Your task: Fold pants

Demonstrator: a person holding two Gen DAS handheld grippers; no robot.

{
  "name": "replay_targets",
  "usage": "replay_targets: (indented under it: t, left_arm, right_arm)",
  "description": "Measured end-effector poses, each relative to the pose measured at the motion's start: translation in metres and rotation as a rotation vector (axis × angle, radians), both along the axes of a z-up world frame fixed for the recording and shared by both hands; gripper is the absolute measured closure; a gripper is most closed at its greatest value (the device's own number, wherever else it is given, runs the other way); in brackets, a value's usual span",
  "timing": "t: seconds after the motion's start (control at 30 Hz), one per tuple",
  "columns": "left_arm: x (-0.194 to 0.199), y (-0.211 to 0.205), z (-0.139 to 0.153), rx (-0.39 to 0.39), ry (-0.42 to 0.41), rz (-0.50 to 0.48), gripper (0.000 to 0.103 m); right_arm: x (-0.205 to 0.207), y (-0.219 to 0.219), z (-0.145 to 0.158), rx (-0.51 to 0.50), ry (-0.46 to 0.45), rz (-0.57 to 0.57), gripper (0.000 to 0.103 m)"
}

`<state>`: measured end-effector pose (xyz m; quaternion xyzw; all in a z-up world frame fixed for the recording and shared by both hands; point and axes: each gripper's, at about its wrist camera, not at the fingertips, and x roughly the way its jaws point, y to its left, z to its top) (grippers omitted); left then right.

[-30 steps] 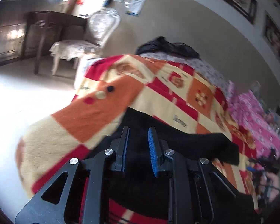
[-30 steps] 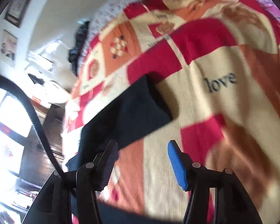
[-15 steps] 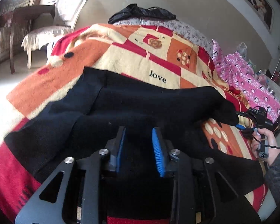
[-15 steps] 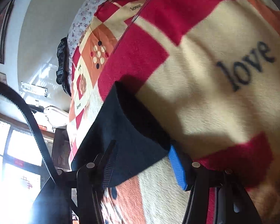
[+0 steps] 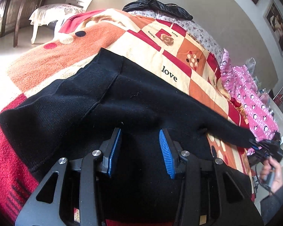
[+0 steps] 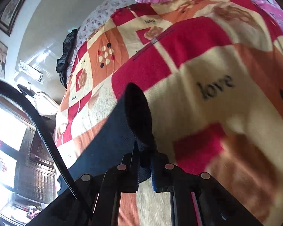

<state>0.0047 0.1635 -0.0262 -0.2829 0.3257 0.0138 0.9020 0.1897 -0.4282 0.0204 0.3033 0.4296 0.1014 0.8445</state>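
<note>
We see the right gripper point(image 6: 145, 162) pinching the black pants point(image 6: 122, 124) hem over the patterned blanket point(image 6: 207, 66).

One pants point(image 5: 122, 101), two claws point(image 5: 140, 150) point(image 6: 144, 169)

In the left wrist view, the near part of the black pants point(image 5: 107, 101) is hidden behind the left hand-held gripper point(image 5: 140, 146), whose frame is cut off by the lower edge. The person's hand point(image 5: 273, 173) at the right edge is partly cropped. The wall pictures point(image 5: 278, 25) are cut by the frame. In the right wrist view, the blanket point(image 6: 235, 150) is motion-blurred at lower right; the pads of the right hand-held gripper point(image 6: 144, 156) are buried in the cloth of the pants leg. Items on the far shelf point(image 6: 30, 71) are too small to identify.
</note>
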Motion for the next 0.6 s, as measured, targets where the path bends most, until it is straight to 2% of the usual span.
replay_targets:
  t: [0.17,0.27,0.37,0.43,0.5,0.53,0.57,0.6]
  left_arm:
    - [0.000,0.000,0.000,-0.002,0.005,0.001,0.062]
    - [-0.001,0.000,0.000,0.001,0.003,0.002,0.062]
    - [-0.002,0.000,0.000,0.003,0.004,0.001,0.062]
    - [-0.002,0.000,0.000,0.006,0.005,0.002,0.062]
    - [-0.002,0.000,-0.001,0.012,0.008,0.005,0.062]
    - [-0.002,0.000,0.000,0.014,0.009,0.006,0.062]
    - [-0.002,0.000,0.000,0.015,0.008,0.005,0.062]
    - [-0.003,0.000,0.000,0.014,0.007,0.004,0.062]
  right_arm:
    - [-0.021,-0.007,0.008,-0.028,0.013,0.020,0.095]
    - [-0.026,-0.002,0.023,-0.028,-0.040,0.027,0.095]
    - [-0.041,0.007,0.053,0.000,-0.151,0.067,0.095]
    - [-0.056,0.020,0.082,-0.004,-0.269,0.113,0.095]
    - [-0.071,0.031,0.104,-0.049,-0.390,0.142,0.095]
    - [-0.068,0.031,0.103,-0.079,-0.384,0.140,0.095]
    - [-0.060,0.029,0.095,-0.113,-0.335,0.120,0.095]
    - [-0.045,0.021,0.076,-0.136,-0.239,0.083,0.095]
